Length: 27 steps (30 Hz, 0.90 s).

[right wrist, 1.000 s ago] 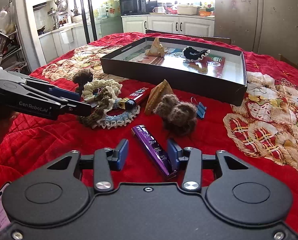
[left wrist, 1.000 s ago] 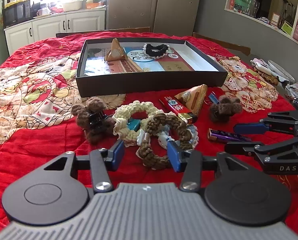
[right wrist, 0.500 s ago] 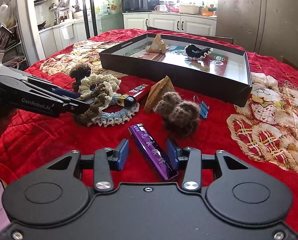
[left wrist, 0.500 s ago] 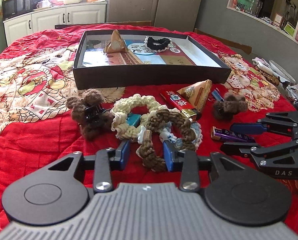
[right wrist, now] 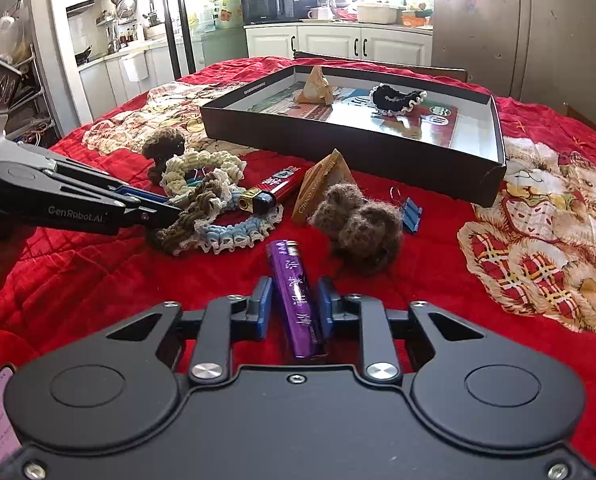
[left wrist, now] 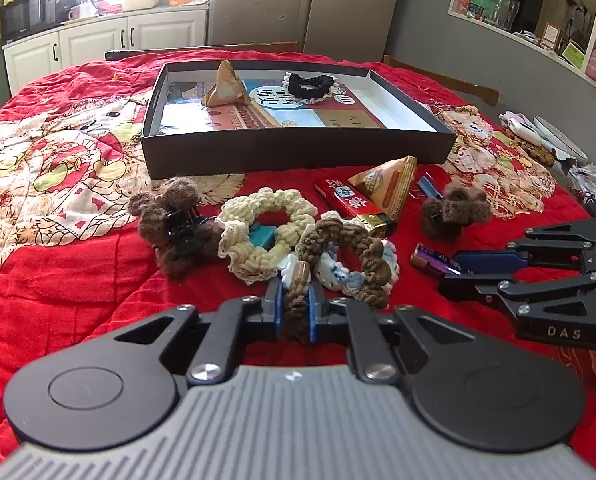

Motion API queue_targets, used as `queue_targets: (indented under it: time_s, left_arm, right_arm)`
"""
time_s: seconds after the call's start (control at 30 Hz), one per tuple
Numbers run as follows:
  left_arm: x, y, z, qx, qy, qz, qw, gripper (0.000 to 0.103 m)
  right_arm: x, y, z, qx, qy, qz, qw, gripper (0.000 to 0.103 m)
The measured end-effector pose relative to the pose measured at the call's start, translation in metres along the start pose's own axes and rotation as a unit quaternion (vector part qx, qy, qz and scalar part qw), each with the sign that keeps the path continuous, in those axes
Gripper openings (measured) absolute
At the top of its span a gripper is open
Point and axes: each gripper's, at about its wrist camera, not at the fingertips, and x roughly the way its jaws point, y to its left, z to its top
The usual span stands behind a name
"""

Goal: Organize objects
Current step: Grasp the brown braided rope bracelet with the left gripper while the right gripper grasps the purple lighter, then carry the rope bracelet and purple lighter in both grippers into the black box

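Left gripper point(left wrist: 293, 312): fingers clamped on the near edge of the brown scrunchie point(left wrist: 339, 258), which lies on the red-covered bench point(left wrist: 78, 280) just ahead of the tips. Right gripper point(right wrist: 294, 306): fingers apart, straddling the purple lighter point(right wrist: 294, 292), the right finger close to touching it, the left one with a gap.

Risks: the brown scrunchie lies over the blue scrunchie point(left wrist: 351, 276) and touches the cream scrunchie point(left wrist: 266, 236), so lifting may drag either along. The lighter sits skewed between the right fingers; closing could twist or squirt it out. The box point(left wrist: 298, 152) wall stands beyond both sets of fingers, so a low carry could catch it.

Views: the left wrist view shows the clamp on the scrunchie but only one end of the lighter. The right wrist view shows the full lighter and a binder clip point(right wrist: 409, 210) beyond the right finger.
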Motion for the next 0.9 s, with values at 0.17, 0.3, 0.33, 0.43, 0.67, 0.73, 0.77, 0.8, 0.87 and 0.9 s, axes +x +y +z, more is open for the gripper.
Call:
queue_targets:
  time_s: [0.17,0.3,0.33,0.43,0.67,0.73,0.77,0.8,0.87,0.9]
  left_arm:
    - [-0.003,0.000,0.000,0.002,-0.002,-0.002,1.0000,0.014]
    - [-0.006,0.000,0.000,0.003,-0.005,-0.004,1.0000,0.014]
    - [-0.007,0.000,0.001,0.004,-0.006,-0.004,1.0000,0.014]
    - [-0.008,0.000,0.001,0.005,-0.007,-0.004,1.0000,0.014]
    - [-0.014,0.000,0.002,0.009,-0.013,-0.003,0.9999,0.014]
    - [-0.016,0.000,0.003,0.011,-0.015,-0.003,0.9998,0.014]
    - [-0.017,-0.001,0.003,0.012,-0.016,-0.002,0.9998,0.014]
    - [-0.018,-0.001,0.004,0.012,-0.017,-0.002,0.9998,0.014]
    - [-0.020,0.000,0.005,0.012,-0.019,-0.003,0.9997,0.014]
    - [-0.021,0.000,0.006,0.012,-0.021,-0.003,0.9997,0.014]
  right_arm:
    - [-0.002,0.003,0.000,-0.004,0.000,-0.002,1.000,0.020]
    - [-0.003,0.007,0.000,-0.008,0.001,0.004,1.000,0.020]
    - [-0.004,0.009,0.000,-0.009,0.000,0.006,1.000,0.020]
    - [-0.005,0.011,0.000,-0.009,-0.001,0.010,1.000,0.019]
    - [-0.007,0.013,0.002,-0.007,-0.004,0.016,1.000,0.019]
    - [-0.009,0.014,0.003,-0.007,-0.006,0.018,1.000,0.019]
    - [-0.010,0.015,0.003,-0.008,-0.008,0.019,1.000,0.019]
    - [-0.011,0.015,0.004,-0.008,-0.009,0.020,1.000,0.019]
    - [-0.013,0.016,0.006,-0.008,-0.012,0.022,1.000,0.019]
    - [-0.014,0.016,0.007,-0.009,-0.014,0.022,1.000,0.019]
